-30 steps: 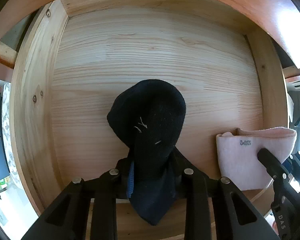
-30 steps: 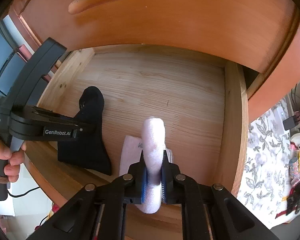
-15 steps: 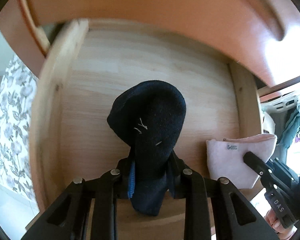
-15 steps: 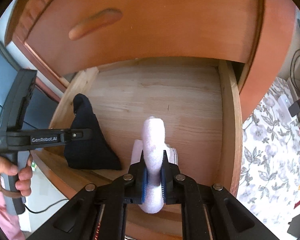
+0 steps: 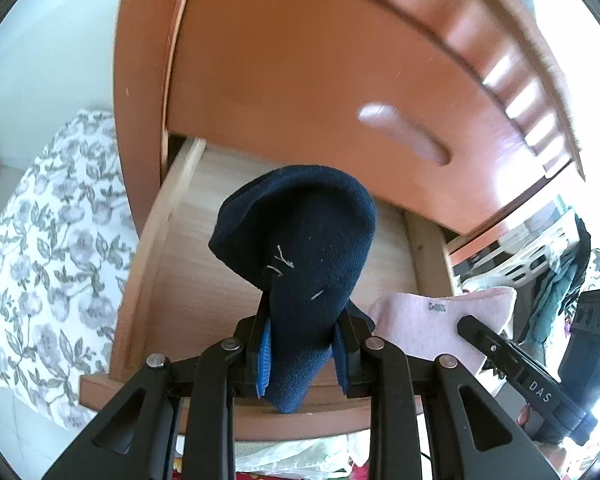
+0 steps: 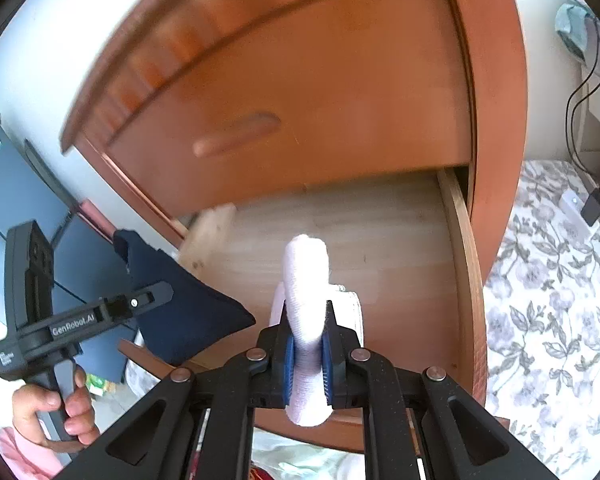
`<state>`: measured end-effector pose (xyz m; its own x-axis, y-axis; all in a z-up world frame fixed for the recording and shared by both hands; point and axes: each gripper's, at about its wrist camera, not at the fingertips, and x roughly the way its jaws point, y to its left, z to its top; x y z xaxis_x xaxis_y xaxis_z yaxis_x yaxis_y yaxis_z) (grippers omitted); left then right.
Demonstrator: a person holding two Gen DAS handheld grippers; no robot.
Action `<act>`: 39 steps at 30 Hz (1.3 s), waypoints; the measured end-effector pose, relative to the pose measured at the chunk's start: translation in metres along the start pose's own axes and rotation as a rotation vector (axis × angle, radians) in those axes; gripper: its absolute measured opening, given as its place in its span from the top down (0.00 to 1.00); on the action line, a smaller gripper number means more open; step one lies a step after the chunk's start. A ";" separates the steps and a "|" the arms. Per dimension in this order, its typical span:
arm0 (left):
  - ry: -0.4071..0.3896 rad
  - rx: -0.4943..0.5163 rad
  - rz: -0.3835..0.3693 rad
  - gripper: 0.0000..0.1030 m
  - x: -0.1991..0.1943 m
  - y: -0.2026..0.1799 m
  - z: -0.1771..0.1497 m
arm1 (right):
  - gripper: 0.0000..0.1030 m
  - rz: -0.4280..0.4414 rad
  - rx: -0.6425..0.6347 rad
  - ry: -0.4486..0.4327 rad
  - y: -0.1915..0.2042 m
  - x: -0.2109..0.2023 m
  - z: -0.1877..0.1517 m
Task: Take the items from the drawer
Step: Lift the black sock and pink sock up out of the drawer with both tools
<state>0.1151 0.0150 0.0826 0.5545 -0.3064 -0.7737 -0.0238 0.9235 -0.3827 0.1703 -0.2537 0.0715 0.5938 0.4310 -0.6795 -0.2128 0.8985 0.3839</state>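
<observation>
Above the open drawer, I have a sock in each tool. My left gripper has its jaws clamped on the dark navy sock, which bunches up in a soft dome ahead of the blue pads while its tail hangs below them. My right gripper has its jaws pressed nearly together on the pale pink sock, which stands up between the pads in a narrow fold.

From the right wrist view, both socks look clear of the bare wooden drawer floor, the navy one out beyond the drawer's left front corner. I judge the drawer to be emptied of what I can see, though its back part lies hidden under the closed drawer front above.

Both socks are light, limp knit. They will sag and swing as I carry them, and a thin pinch could let them slide out. Taking hold mid-body, through a doubled fold as now, seems the safest grip. Nothing here is fragile, so firm pressure should do no harm.
</observation>
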 end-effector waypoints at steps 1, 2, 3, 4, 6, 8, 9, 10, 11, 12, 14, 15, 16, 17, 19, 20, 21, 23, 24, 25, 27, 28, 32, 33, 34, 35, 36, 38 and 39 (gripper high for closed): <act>-0.018 0.006 -0.002 0.74 -0.005 -0.003 -0.001 | 0.89 0.011 -0.006 -0.019 0.003 -0.006 0.001; -0.041 0.014 -0.009 0.74 -0.016 -0.004 -0.003 | 0.89 0.018 -0.012 -0.035 0.005 -0.011 0.002; -0.053 0.016 -0.019 0.74 -0.020 -0.010 -0.005 | 0.89 0.025 -0.018 -0.058 0.008 -0.018 0.003; -0.067 0.016 -0.038 0.74 -0.025 -0.013 -0.008 | 0.89 0.029 -0.023 -0.085 0.013 -0.023 0.005; -0.104 0.019 -0.067 0.74 -0.041 -0.022 -0.004 | 0.89 0.037 -0.029 -0.131 0.019 -0.037 0.008; -0.137 0.030 -0.072 0.74 -0.057 -0.029 0.002 | 0.89 0.039 -0.038 -0.176 0.026 -0.052 0.010; -0.150 0.035 -0.075 0.74 -0.062 -0.033 0.002 | 0.89 0.038 -0.048 -0.202 0.029 -0.061 0.010; -0.173 0.042 -0.079 0.74 -0.067 -0.033 0.002 | 0.89 0.037 -0.061 -0.228 0.034 -0.070 0.010; -0.194 0.049 -0.080 0.74 -0.073 -0.036 0.003 | 0.89 0.040 -0.075 -0.258 0.039 -0.081 0.010; -0.226 0.061 -0.080 0.74 -0.086 -0.038 0.000 | 0.89 0.043 -0.082 -0.278 0.043 -0.088 0.008; -0.270 0.078 -0.084 0.74 -0.104 -0.042 -0.005 | 0.89 0.048 -0.096 -0.314 0.051 -0.106 0.005; -0.282 0.083 -0.088 0.74 -0.109 -0.042 -0.006 | 0.89 0.049 -0.102 -0.329 0.055 -0.113 0.004; -0.296 0.087 -0.094 0.74 -0.115 -0.041 -0.008 | 0.89 0.049 -0.108 -0.341 0.058 -0.119 0.002; -0.307 0.090 -0.096 0.74 -0.120 -0.040 -0.007 | 0.89 0.047 -0.116 -0.355 0.063 -0.123 0.000; -0.329 0.097 -0.097 0.74 -0.122 -0.037 -0.007 | 0.89 0.041 -0.132 -0.387 0.069 -0.139 -0.007; -0.336 0.102 -0.099 0.74 -0.127 -0.037 -0.010 | 0.89 0.040 -0.140 -0.400 0.073 -0.145 -0.010; -0.340 0.105 -0.098 0.74 -0.132 -0.039 -0.011 | 0.89 0.039 -0.143 -0.408 0.074 -0.150 -0.012; -0.354 0.113 -0.098 0.74 -0.139 -0.039 -0.016 | 0.89 0.037 -0.155 -0.428 0.081 -0.162 -0.018; -0.358 0.117 -0.100 0.74 -0.138 -0.037 -0.019 | 0.89 0.036 -0.160 -0.434 0.084 -0.167 -0.021; -0.362 0.120 -0.103 0.74 -0.139 -0.036 -0.021 | 0.89 0.034 -0.165 -0.439 0.086 -0.171 -0.024; -0.368 0.129 -0.106 0.74 -0.144 -0.037 -0.026 | 0.89 0.029 -0.179 -0.449 0.092 -0.178 -0.029; -0.370 0.134 -0.105 0.74 -0.147 -0.038 -0.028 | 0.89 0.029 -0.182 -0.451 0.094 -0.180 -0.031; -0.379 0.143 -0.110 0.74 -0.157 -0.040 -0.036 | 0.89 0.020 -0.191 -0.465 0.100 -0.190 -0.041; -0.380 0.145 -0.111 0.74 -0.159 -0.040 -0.038 | 0.89 0.019 -0.190 -0.468 0.100 -0.193 -0.044; -0.382 0.148 -0.113 0.74 -0.161 -0.041 -0.041 | 0.89 0.019 -0.191 -0.467 0.101 -0.196 -0.047; -0.380 0.150 -0.116 0.74 -0.162 -0.041 -0.043 | 0.89 0.018 -0.191 -0.465 0.102 -0.197 -0.049; -0.377 0.151 -0.119 0.74 -0.163 -0.041 -0.046 | 0.89 0.015 -0.191 -0.463 0.102 -0.197 -0.051; -0.374 0.152 -0.124 0.74 -0.162 -0.042 -0.051 | 0.89 0.013 -0.194 -0.453 0.103 -0.198 -0.058; -0.366 0.150 -0.127 0.74 -0.161 -0.041 -0.055 | 0.89 0.012 -0.194 -0.449 0.103 -0.198 -0.061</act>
<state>-0.0187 0.0135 0.1954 0.8050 -0.3429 -0.4841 0.1704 0.9153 -0.3649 -0.0167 -0.2412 0.2077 0.8573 0.4013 -0.3226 -0.3369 0.9110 0.2379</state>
